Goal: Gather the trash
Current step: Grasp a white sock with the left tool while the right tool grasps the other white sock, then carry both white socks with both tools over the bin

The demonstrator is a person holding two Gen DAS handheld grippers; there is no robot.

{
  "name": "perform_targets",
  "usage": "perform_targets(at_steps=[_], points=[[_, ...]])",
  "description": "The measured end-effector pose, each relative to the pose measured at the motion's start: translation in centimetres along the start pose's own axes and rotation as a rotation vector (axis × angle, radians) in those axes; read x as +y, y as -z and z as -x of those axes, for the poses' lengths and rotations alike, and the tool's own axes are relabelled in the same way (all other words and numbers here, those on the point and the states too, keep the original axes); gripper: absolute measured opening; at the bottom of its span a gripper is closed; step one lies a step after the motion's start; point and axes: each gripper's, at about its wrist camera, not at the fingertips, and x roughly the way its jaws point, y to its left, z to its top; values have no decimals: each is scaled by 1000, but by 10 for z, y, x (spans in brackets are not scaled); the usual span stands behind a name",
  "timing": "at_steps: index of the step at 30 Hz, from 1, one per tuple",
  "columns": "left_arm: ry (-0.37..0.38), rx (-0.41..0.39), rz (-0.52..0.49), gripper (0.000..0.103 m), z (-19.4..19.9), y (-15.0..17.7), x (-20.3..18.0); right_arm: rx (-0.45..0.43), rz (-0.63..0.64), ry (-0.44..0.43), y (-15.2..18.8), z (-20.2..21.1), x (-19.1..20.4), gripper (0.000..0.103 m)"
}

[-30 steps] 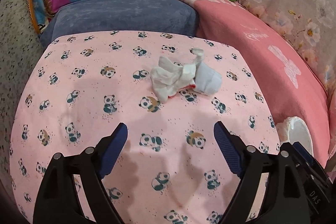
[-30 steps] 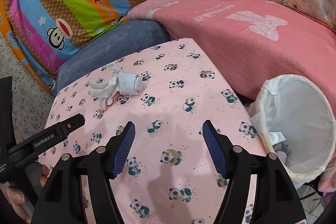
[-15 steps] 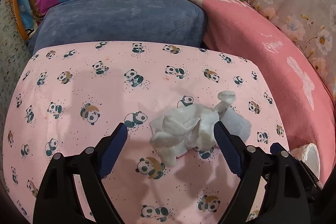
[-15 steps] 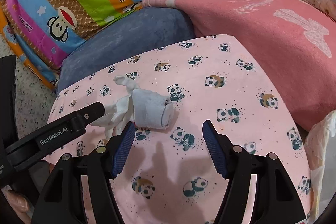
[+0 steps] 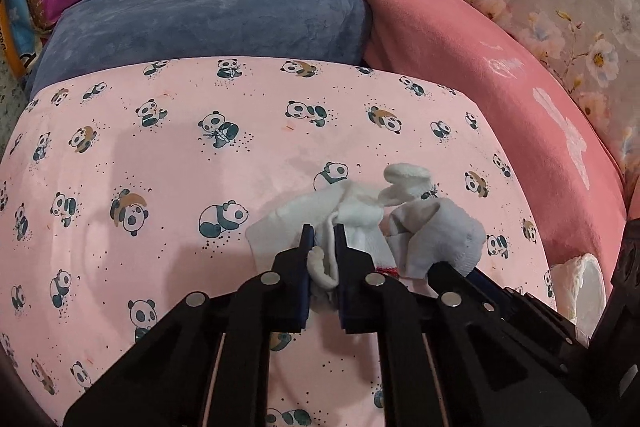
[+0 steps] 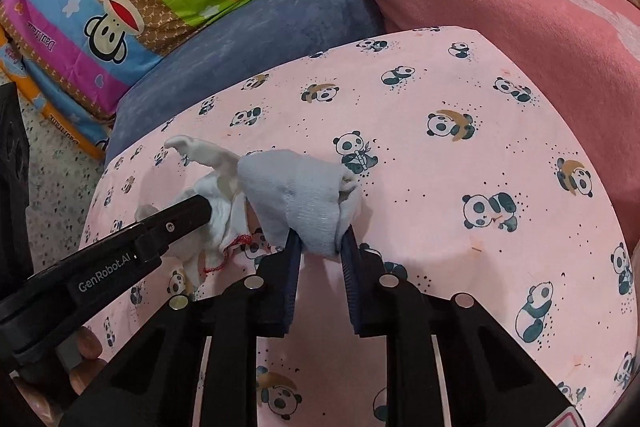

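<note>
Fingers first: left gripper [image 5: 322, 245] has just been closing and now stands almost fully together, with a thin fold of the white crumpled cloth [image 5: 352, 215] pinched between its blue pads; a loose twisted tail of the cloth hangs back between them. Right gripper [image 6: 320, 247] has also just been closing; its fingers [image 6: 293, 259] stand a narrow gap apart, clamped on the lower end of the grey rolled wad [image 6: 300, 199], which bulges above the pads.

Location: both pieces lie touching each other on the pink panda-print worktop [image 6: 460, 187], white one on the left, grey one on the right. A red thread [image 6: 236, 241] trails from the white piece. A white-lined bin [image 5: 580, 279] shows at the worktop's right edge in the left wrist view, partly hidden.

Handling judgement: both pieces look soft, light and limp, not fragile. They should compress freely, so a tight pinch is needed. Slip risk is low on fabric, but a thin fold may pull out if the piece snags on its neighbour.

Where to hold: the bunched middle is safer than a loose corner. Left grip is on a thin layer near the edge, so marginal. Right grip takes more bulk and looks sounder.

Open question: whether the two pieces are tangled; cannot tell.
</note>
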Motion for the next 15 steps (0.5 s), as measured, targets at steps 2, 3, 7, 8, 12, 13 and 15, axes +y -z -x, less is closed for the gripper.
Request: perform_targets(at_steps=[2,3,7,8,12,13,15], points=[[4,-10,-4,9,9,3,-2,-3,-11,-6,6,4,-3,19],[5,-15,-7,9,14,5,-4,-5,-18,-9,11,6,-4,19],[2,-36,-25,9,38,17,-17,-32,-36,-8,25,33,-5,19],[2,-38,-27,9,43,19,-20,-38,-42,-11,28,39,-7,19],[27,-45,-42,9,67,37,-39,-70,-86,-25,46,73,-13,19],[33,-48,-50,9,72,41,-45,-74,-89,-27,49,78,-15,19],[42,-54,-67,9,84,51,-56,-91,-97,-25,59,98,-19,19]])
